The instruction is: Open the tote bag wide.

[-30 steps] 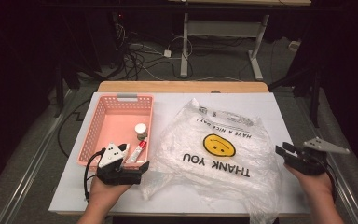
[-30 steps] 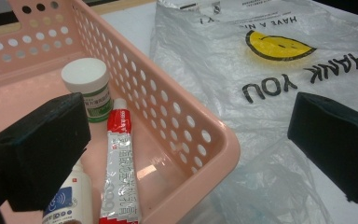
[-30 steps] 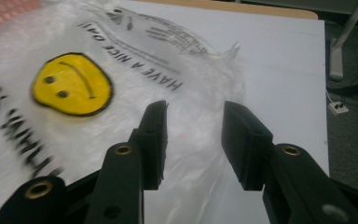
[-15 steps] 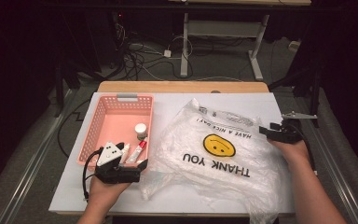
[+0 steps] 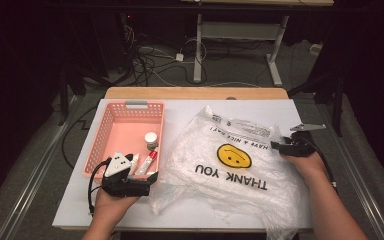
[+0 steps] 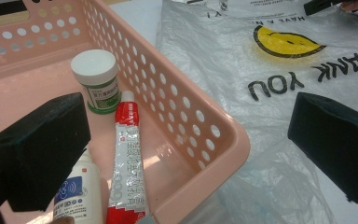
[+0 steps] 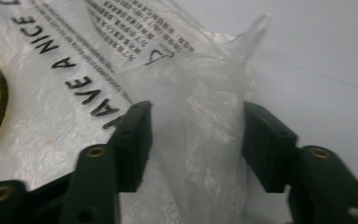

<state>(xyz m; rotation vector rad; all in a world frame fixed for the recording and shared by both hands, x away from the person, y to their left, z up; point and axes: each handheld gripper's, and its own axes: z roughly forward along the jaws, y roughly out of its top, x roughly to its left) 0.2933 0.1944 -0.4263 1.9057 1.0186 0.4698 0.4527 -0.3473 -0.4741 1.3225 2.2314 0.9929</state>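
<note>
The plastic bag (image 5: 235,165) lies on the desk (image 5: 280,107); its handle (image 7: 200,126) sits between the right hand-held gripper (image 7: 193,140)'s half-open, just-narrowing jaws, contact unclear. Left hand-held gripper (image 6: 186,154) gapes wide, partly hiding a bottle (image 6: 77,196).

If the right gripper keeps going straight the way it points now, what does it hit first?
Most likely the plastic bag: a raised fold of it already stands between the open jaws of the right gripper, which have just been closing. Whether the pads touch it is unclear.

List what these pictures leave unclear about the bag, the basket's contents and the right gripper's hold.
- Plastic bag: whether anything is inside; crumpled film hides it.
- White bottle: left gripper view, top hidden behind a jaw, bottom cut by the edge.
- Right gripper: bag handle lies between its jaws; contact blurred.
</note>
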